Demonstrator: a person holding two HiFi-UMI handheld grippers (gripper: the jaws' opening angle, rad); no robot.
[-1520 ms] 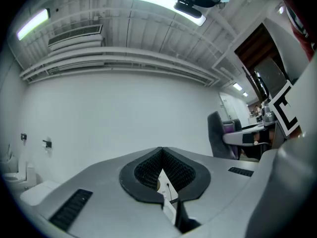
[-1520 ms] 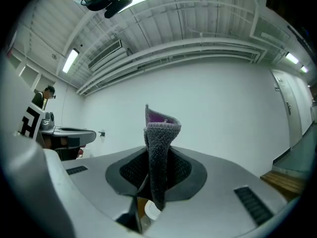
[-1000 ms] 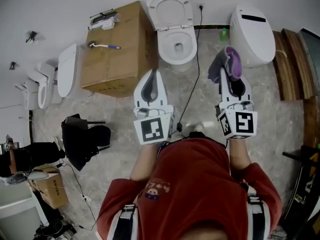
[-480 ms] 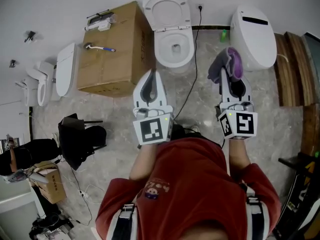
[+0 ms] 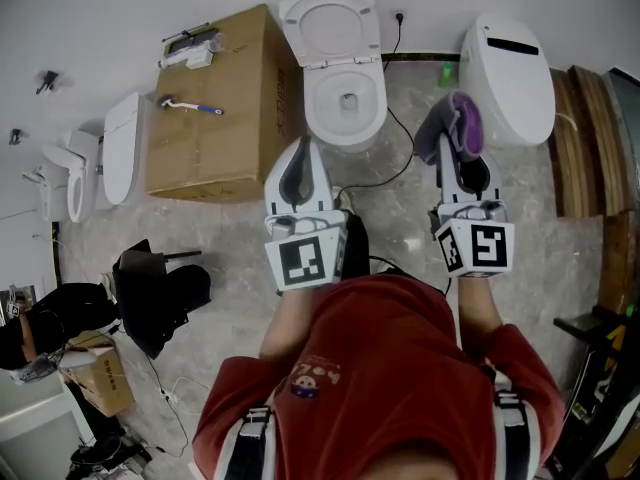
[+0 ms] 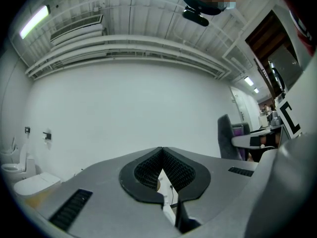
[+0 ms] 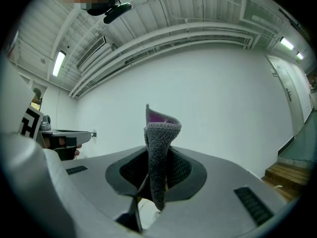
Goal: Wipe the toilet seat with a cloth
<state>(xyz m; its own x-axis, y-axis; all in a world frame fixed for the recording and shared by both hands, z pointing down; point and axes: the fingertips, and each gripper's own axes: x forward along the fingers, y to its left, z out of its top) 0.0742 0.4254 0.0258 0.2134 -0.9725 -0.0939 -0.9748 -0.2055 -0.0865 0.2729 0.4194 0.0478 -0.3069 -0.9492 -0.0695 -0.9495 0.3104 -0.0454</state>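
Observation:
In the head view a white toilet (image 5: 345, 103) stands against the far wall, its lid (image 5: 330, 23) raised and the seat ring down around the bowl. My left gripper (image 5: 302, 148) is shut and empty, held level just short of the bowl's front left. Its jaws (image 6: 161, 151) meet at the tip in the left gripper view. My right gripper (image 5: 458, 146) is shut on a grey and purple cloth (image 5: 462, 118), to the right of the bowl. In the right gripper view the cloth (image 7: 158, 133) sticks up out of the closed jaws.
A cardboard box (image 5: 215, 103) with a brush (image 5: 190, 105) on top stands left of the toilet. A closed white toilet (image 5: 505, 63) is at the right, more fixtures (image 5: 120, 148) at the left. A black cable (image 5: 385, 183) crosses the floor. Wooden steps (image 5: 580, 138) flank the right.
The toilet and box have drawn slightly nearer and shifted left in the head view as both grippers advanced. Both stay shut, the cloth still in the right one.

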